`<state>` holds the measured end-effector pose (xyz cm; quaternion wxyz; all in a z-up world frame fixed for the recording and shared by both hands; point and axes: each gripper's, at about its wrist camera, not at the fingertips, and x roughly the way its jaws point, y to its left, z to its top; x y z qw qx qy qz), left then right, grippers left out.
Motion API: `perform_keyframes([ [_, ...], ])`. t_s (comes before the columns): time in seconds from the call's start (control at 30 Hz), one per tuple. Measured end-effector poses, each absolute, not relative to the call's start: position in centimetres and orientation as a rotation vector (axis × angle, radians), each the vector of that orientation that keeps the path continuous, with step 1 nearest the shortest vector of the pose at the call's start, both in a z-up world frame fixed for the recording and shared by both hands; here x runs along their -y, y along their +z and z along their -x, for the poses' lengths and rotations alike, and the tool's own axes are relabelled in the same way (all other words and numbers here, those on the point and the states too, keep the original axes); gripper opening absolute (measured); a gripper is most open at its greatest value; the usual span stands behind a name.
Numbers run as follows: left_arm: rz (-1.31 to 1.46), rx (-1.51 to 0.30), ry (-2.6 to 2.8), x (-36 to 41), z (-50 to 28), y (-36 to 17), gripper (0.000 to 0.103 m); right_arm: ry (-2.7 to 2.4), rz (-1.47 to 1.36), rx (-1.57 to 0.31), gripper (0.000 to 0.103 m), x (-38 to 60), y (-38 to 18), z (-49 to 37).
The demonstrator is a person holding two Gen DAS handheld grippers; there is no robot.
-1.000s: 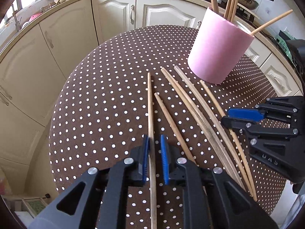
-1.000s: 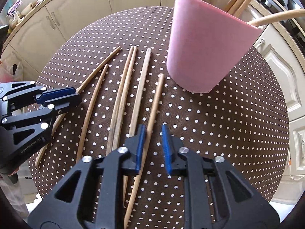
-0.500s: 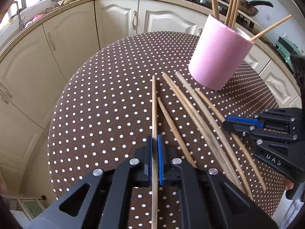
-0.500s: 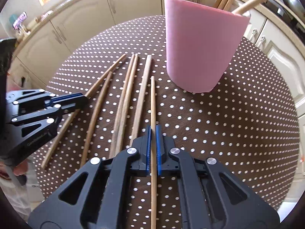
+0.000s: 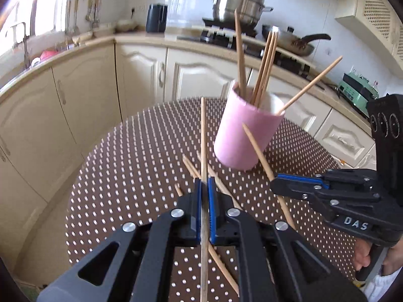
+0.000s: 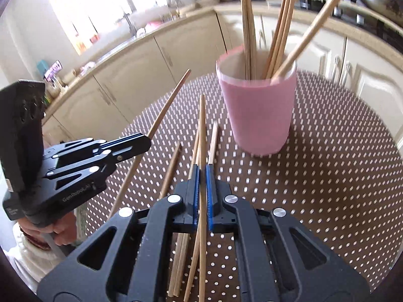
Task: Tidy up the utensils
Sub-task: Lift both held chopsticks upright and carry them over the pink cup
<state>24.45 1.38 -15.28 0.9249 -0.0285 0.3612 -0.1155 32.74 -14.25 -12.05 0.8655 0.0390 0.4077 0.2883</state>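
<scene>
L tool [image 5: 204,188] clamped tight on one chopstick [image 5: 203,136], blue pads pinching it near mid-length; stick runs from bottom centre of L wrist view up to frame centre, tip off the bench [image 5: 131,166] (round, brown cloth w/ white dots). R tool [image 6: 202,176] likewise closed on a second chopstick [image 6: 202,125], seen centre of R wrist view, tip raised toward the pink cup [image 6: 259,115]. Cup stands upright on bench, upper right of centre in R view, w/ several chopsticks in cup [image 6: 279,32] leaning out at diff angles. Loose chopsticks on bench [image 6: 173,166] lie just L of and under R tool, roughly parallel; exact count unclear, partly hidden by tool body. In L view R tool sits at right edge, its stick slanting up-left across the cup front. Kitchen cabinets [image 5: 75,105] behind bench; pot on stove [image 5: 239,2] top centre of L view.
</scene>
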Motion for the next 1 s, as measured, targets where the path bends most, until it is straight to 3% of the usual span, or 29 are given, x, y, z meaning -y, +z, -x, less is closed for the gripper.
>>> perform_keyframes([
  [1.0,0.126,-0.388,-0.36,2.3,-22.6,-7.9,0.006,0.622,-0.202,-0.583,0.006,16.2,-4.0,-30.5],
])
